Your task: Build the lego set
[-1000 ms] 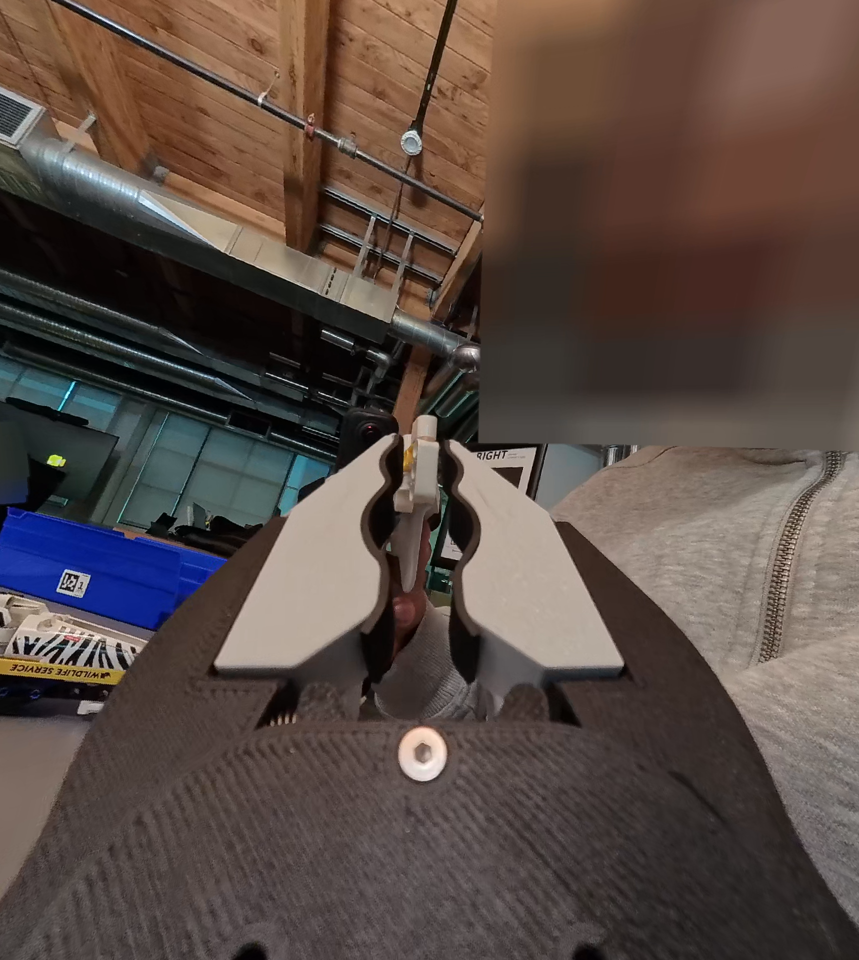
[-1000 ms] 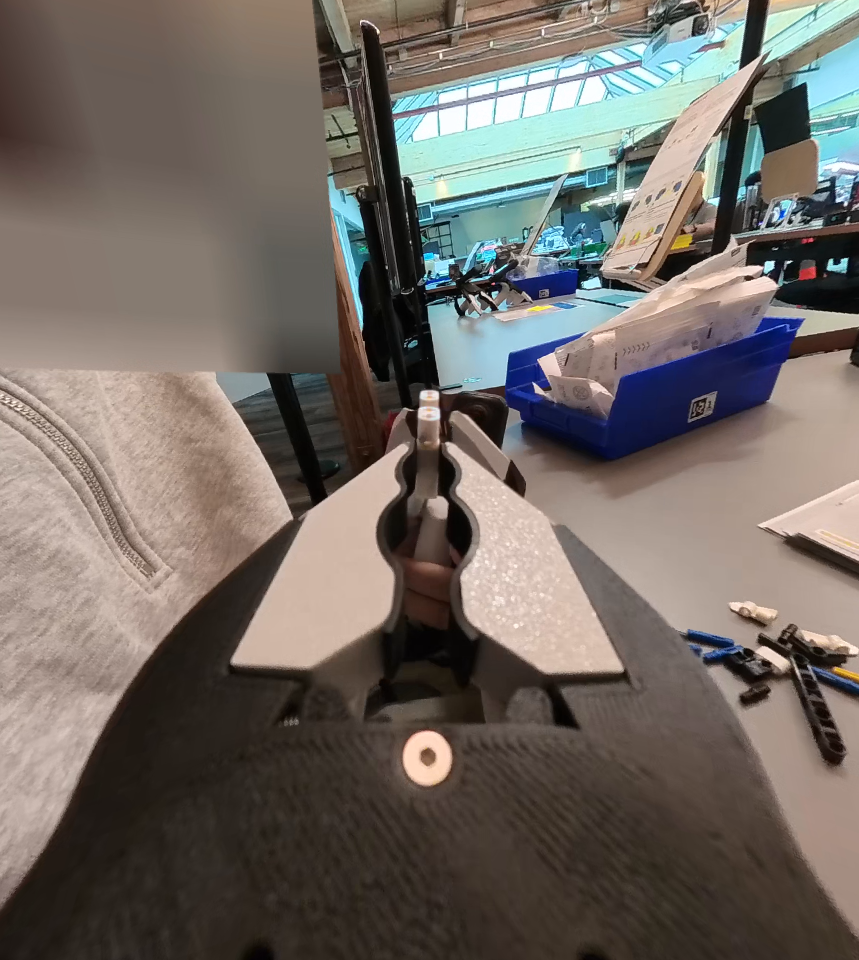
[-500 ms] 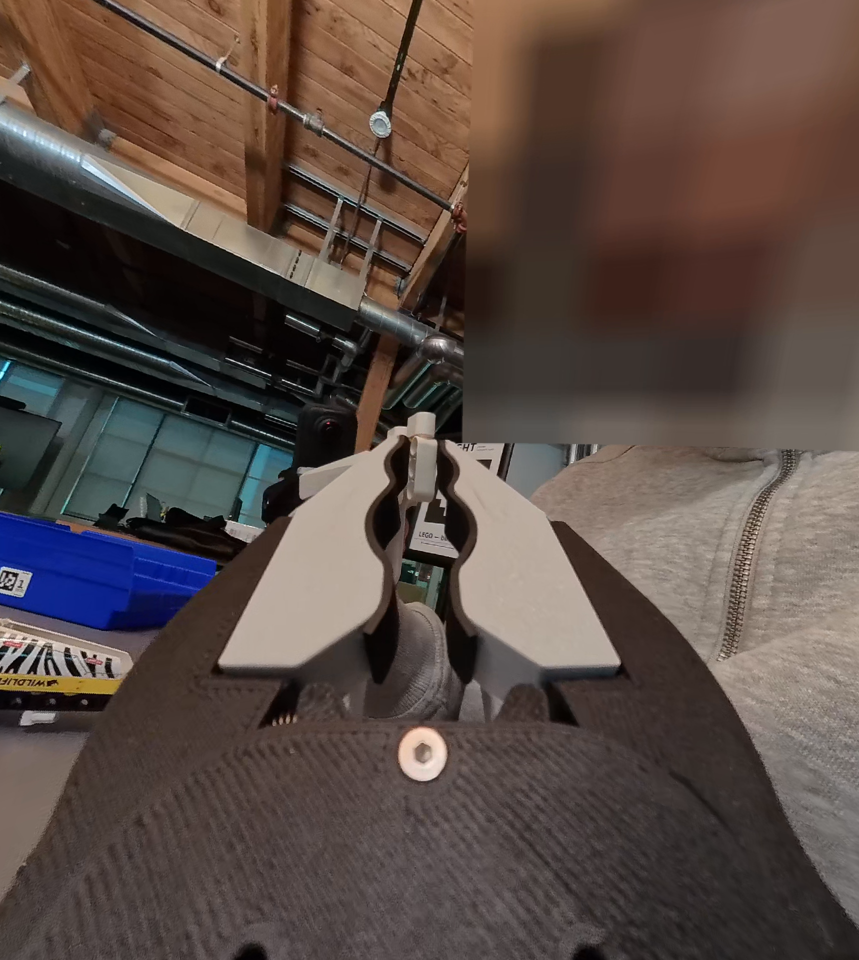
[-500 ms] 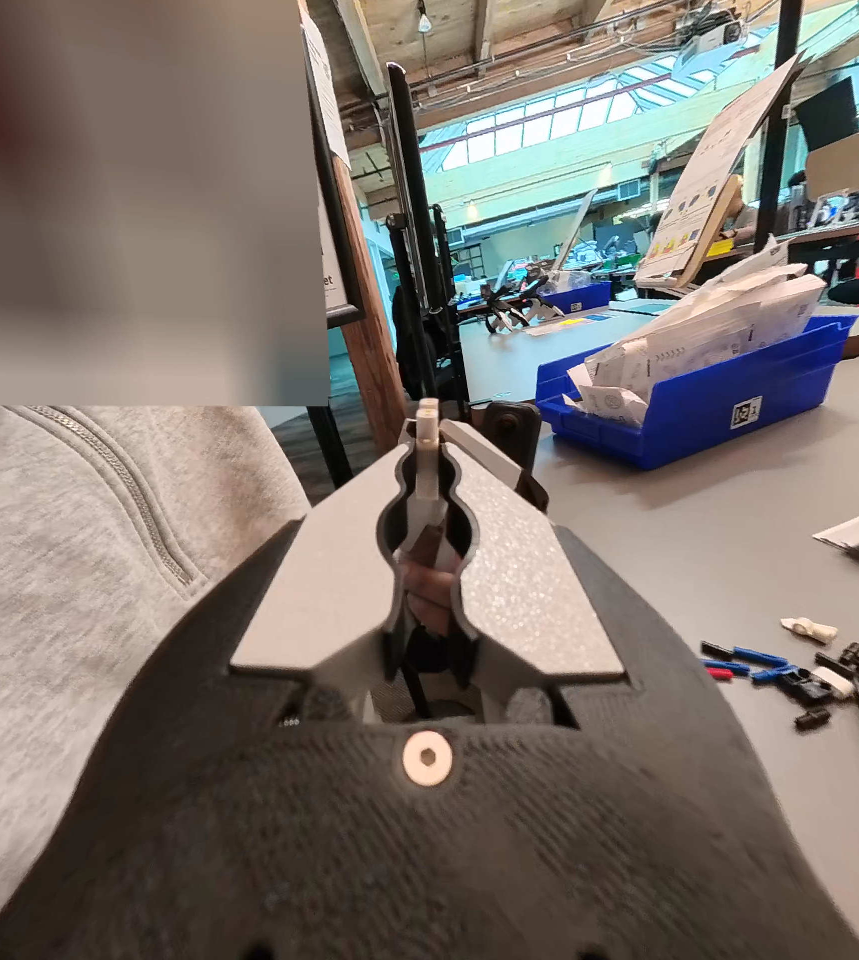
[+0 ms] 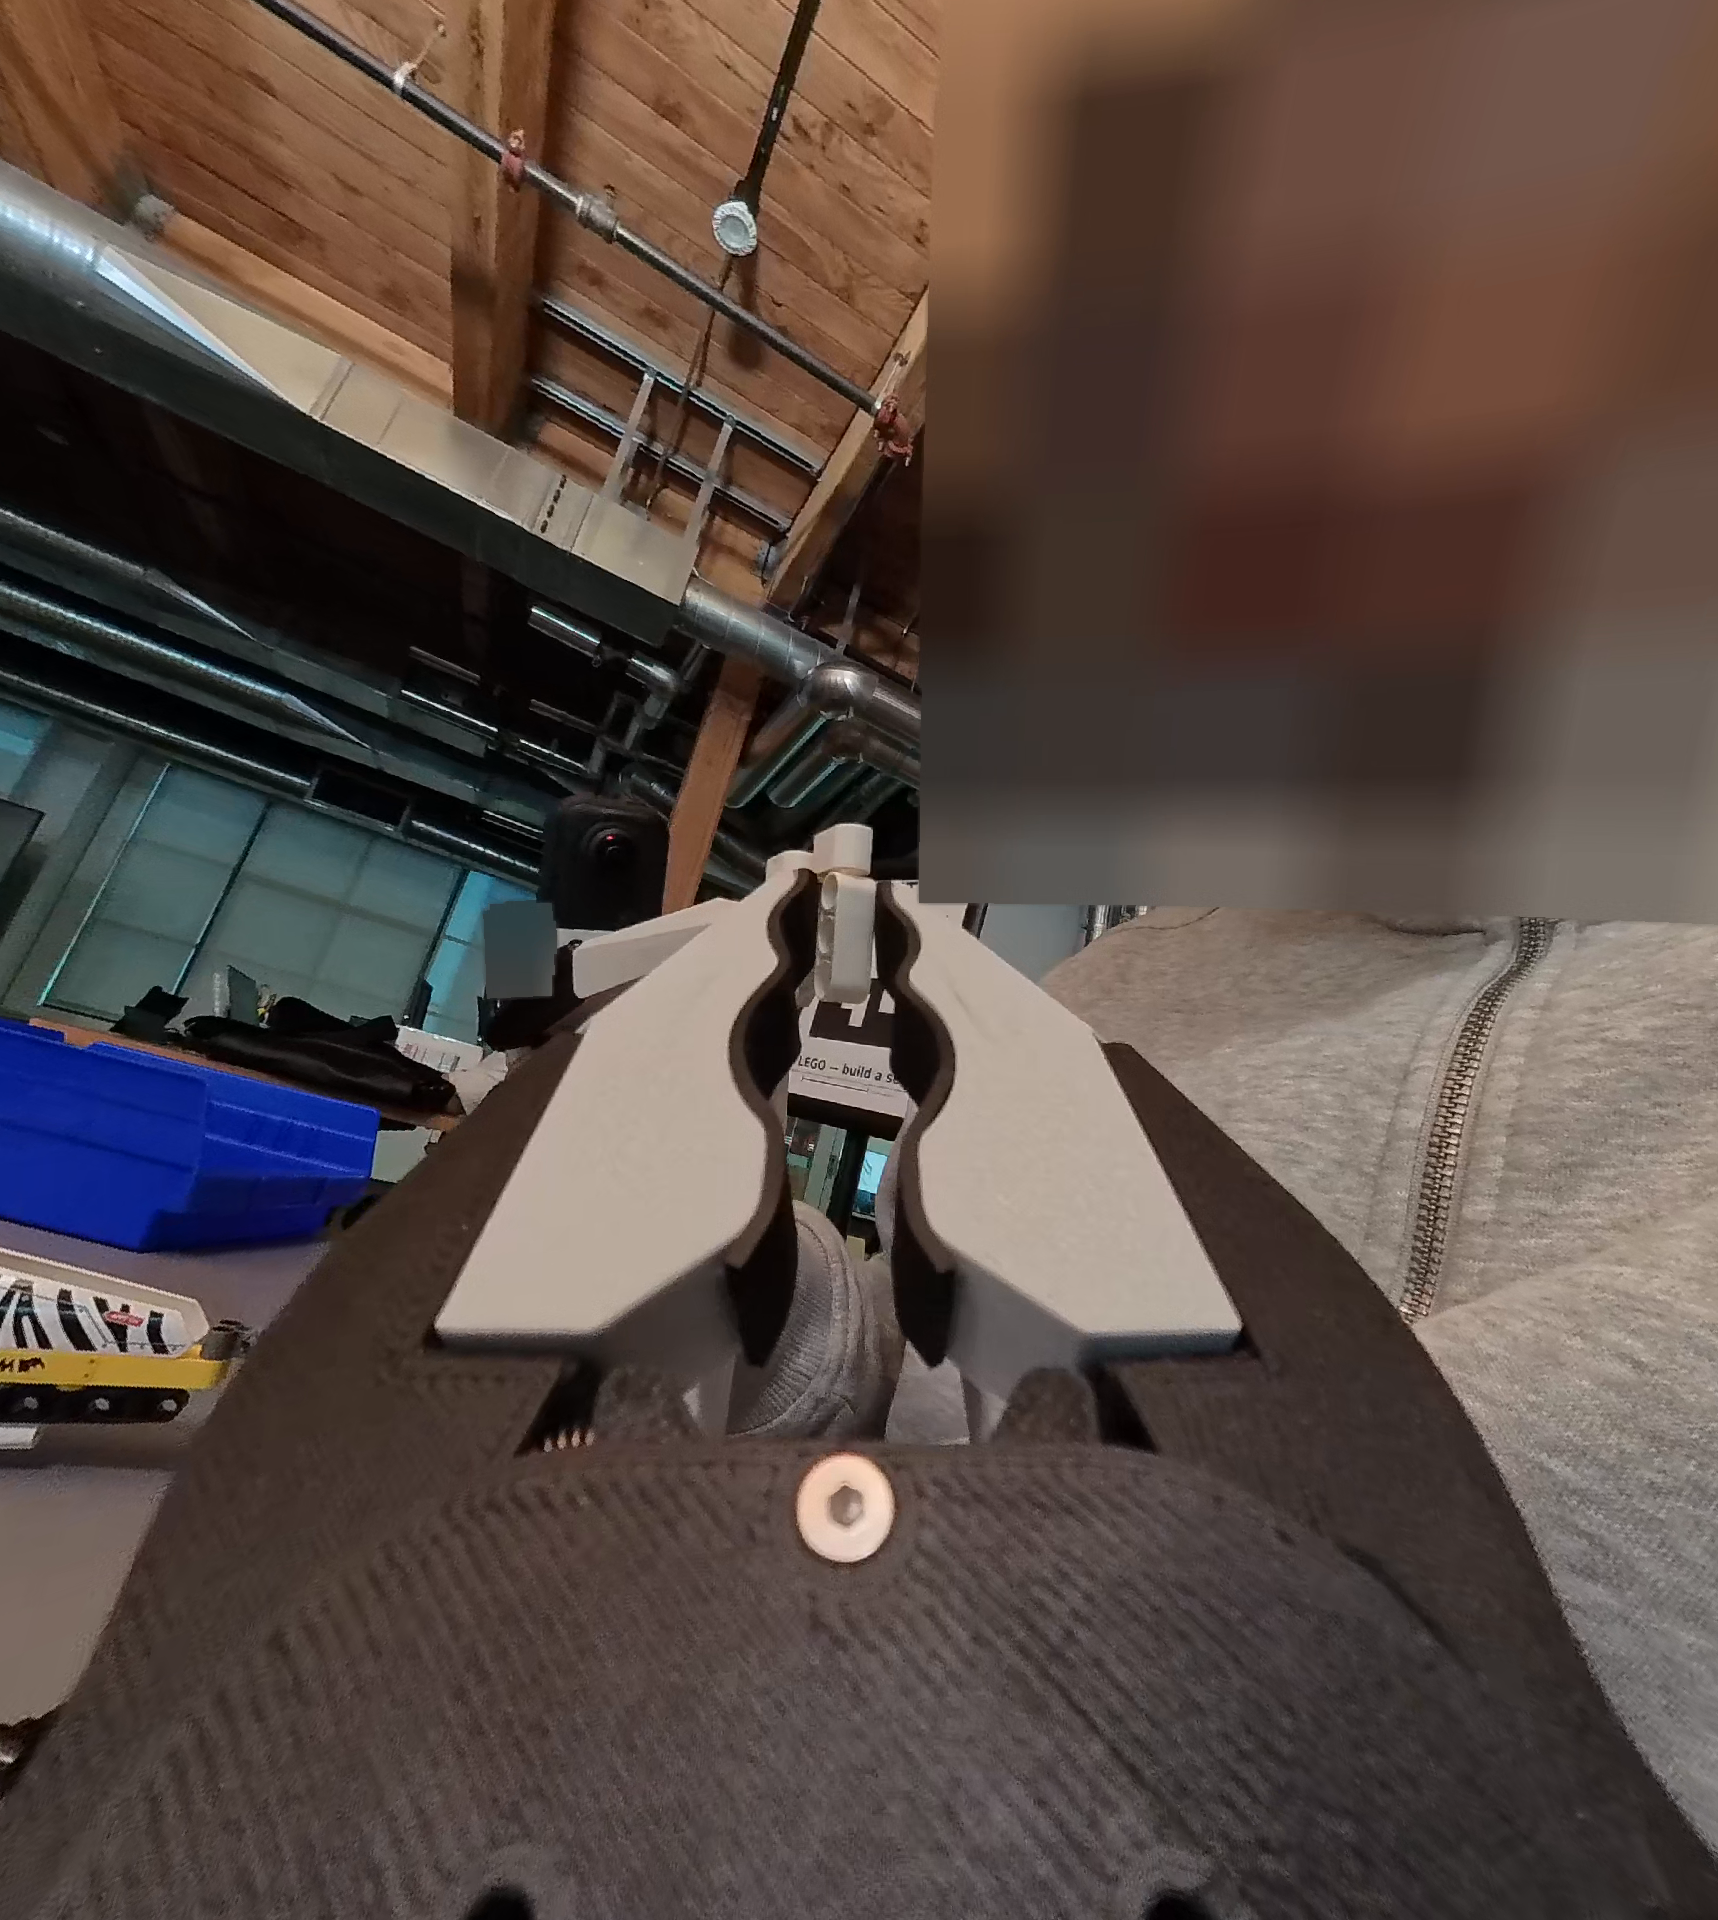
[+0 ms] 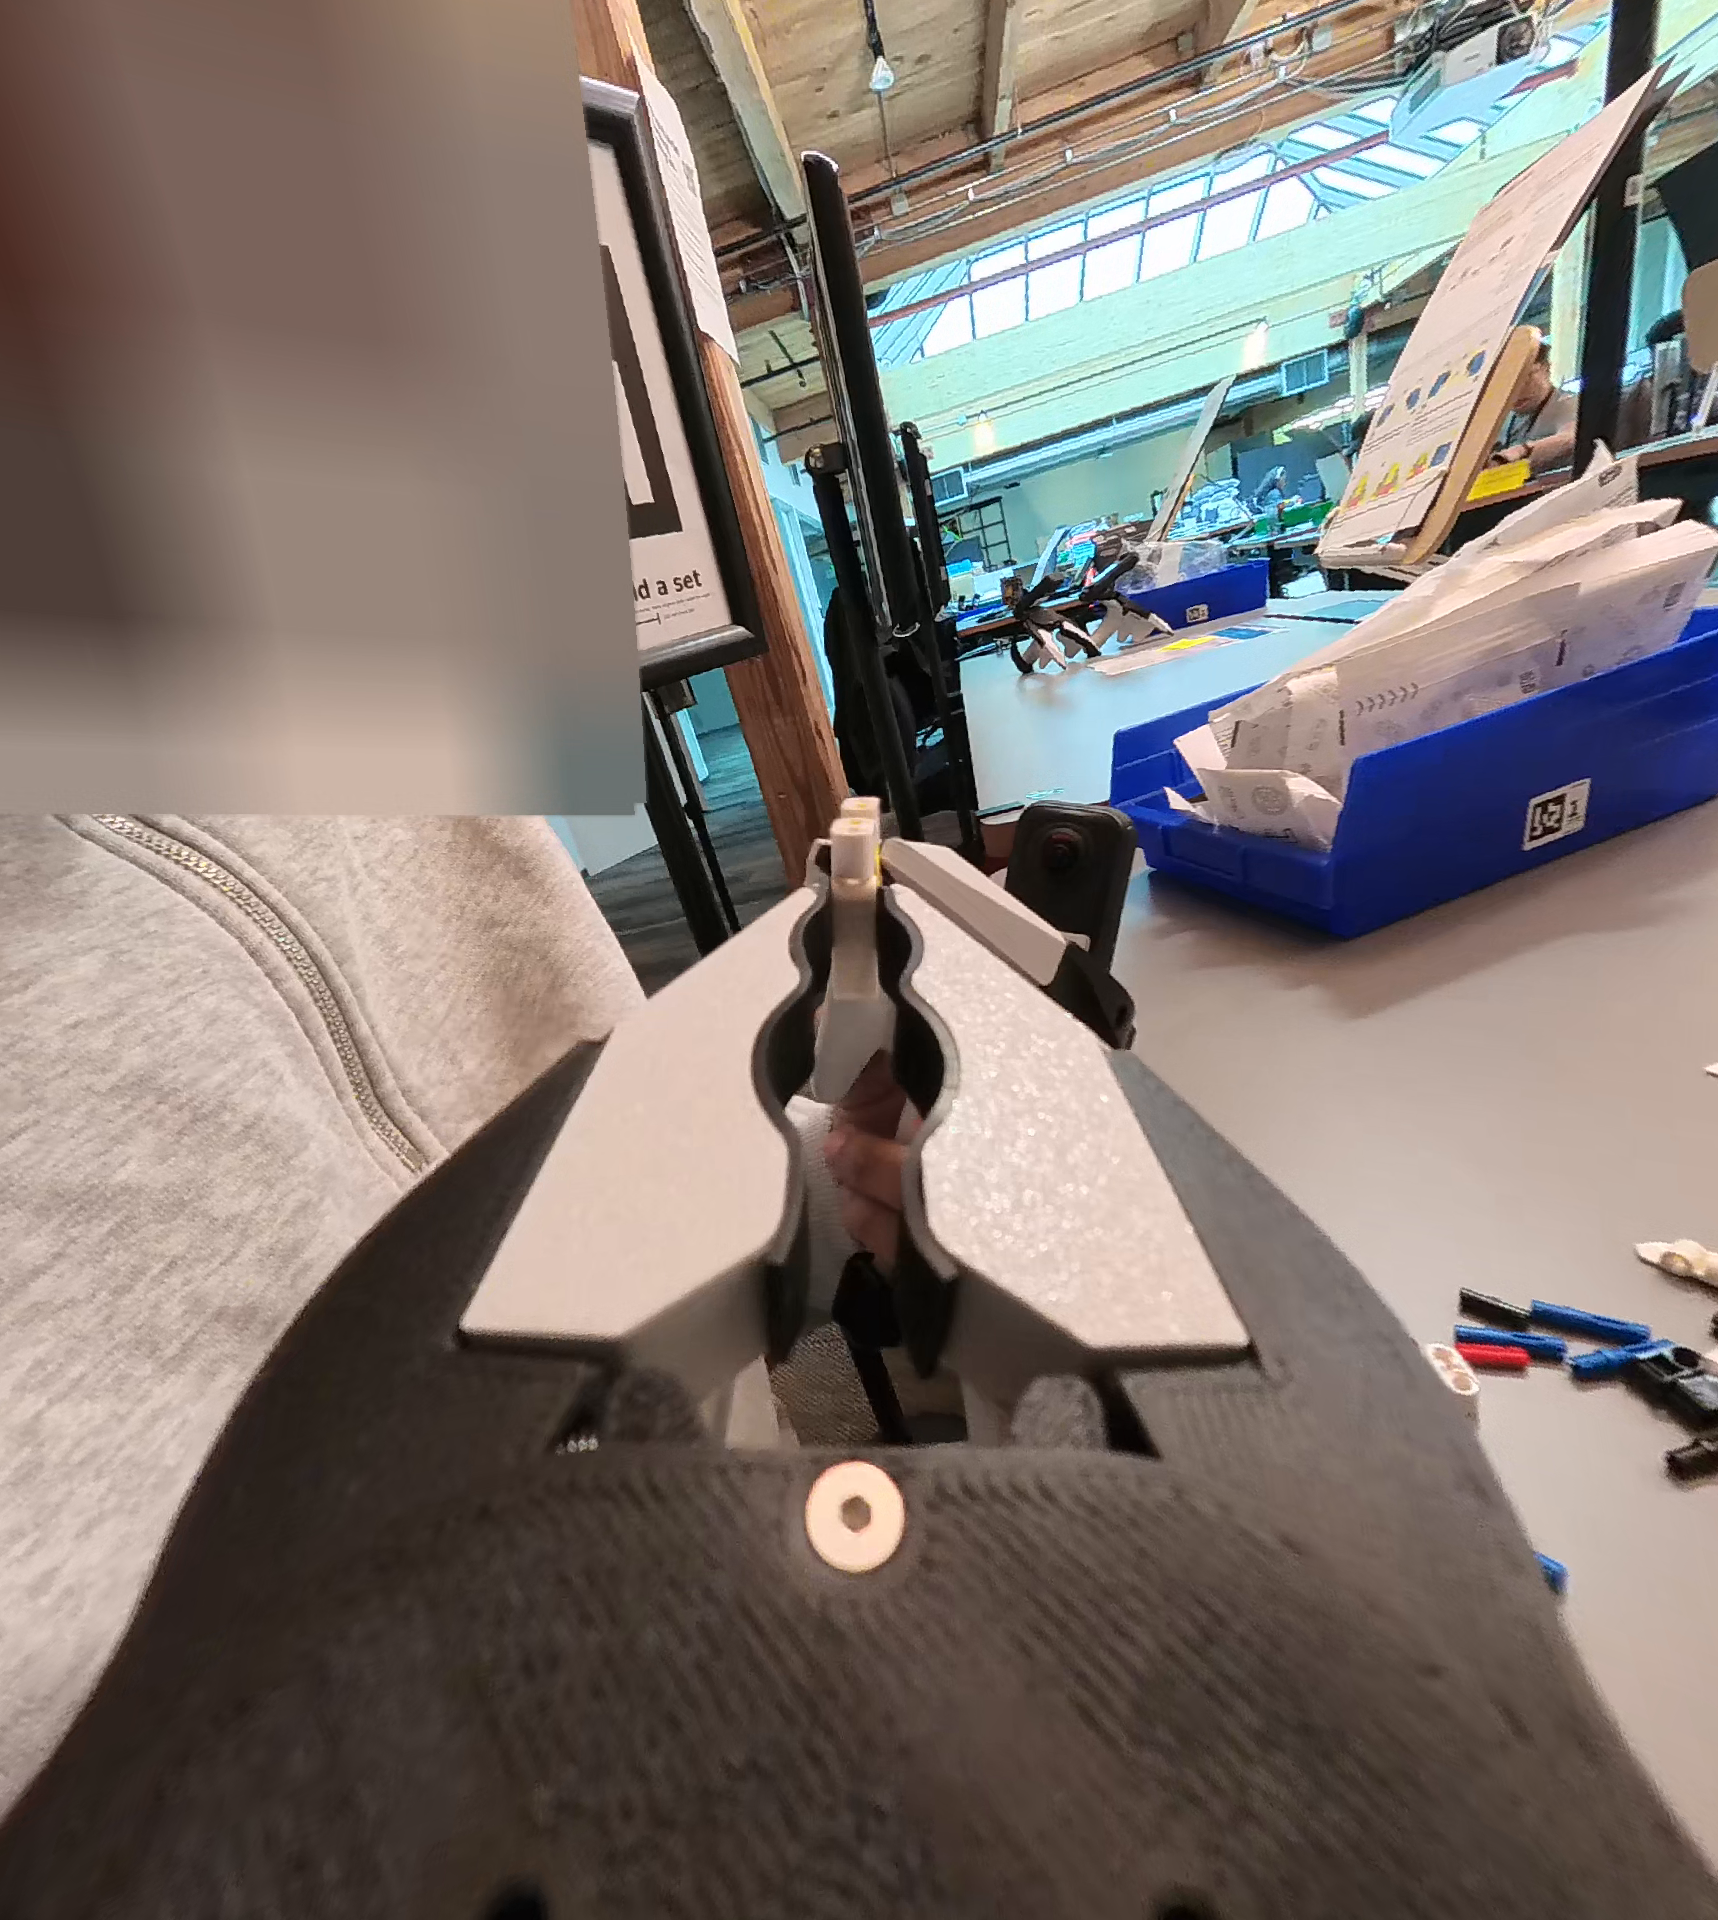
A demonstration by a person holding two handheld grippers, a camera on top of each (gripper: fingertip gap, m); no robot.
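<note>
White lego piece (image 5: 844,914) pinched at the very tip of the left gripper (image 5: 842,904), jaws drawn narrow around it; raised well above the bench (image 5: 24,1538), in front of a grey zip-up top (image 5: 1561,1195); tip of the right gripper just beyond the piece, touching or nearly so, hard to tell which. Seen from the right gripper (image 6: 850,883): jaws likewise narrow, clamped on a pale grey-white lego piece (image 6: 853,956) with a spot of yellow at its far end; left gripper's finger lying just right of that piece, camera behind it. Down on the bench: zebra-striped lego model (image 5: 34,1340) far left of the held piece, blue bin (image 5: 138,1153) behind it; second blue bin (image 6: 1437,821) stuffed with paper bags, right of the held piece; loose lego parts (image 6: 1613,1351) in blue, black, red and white scattered near the bench's right edge.
</note>
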